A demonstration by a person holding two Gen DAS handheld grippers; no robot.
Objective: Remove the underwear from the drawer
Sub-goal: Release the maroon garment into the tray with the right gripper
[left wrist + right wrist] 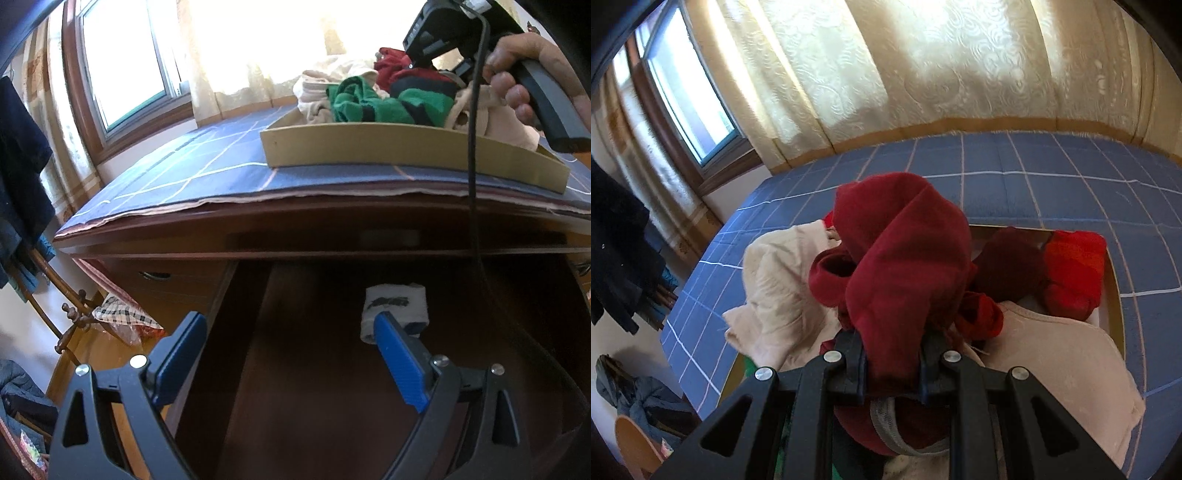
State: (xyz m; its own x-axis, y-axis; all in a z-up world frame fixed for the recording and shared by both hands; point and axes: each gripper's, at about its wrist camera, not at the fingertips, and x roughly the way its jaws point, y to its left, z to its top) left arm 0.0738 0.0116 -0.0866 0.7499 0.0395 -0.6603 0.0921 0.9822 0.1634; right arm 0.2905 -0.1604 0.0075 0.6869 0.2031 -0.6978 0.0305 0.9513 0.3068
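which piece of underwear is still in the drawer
The small white folded piece with a dark print, alone in the open drawer. The others sit piled in the cardboard tray on top.

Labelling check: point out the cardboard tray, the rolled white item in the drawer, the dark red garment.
cardboard tray (369, 147), left wrist view, front wall
rolled white item (395, 306), left wrist view, top face
dark red garment (905, 258), right wrist view, bunched middle
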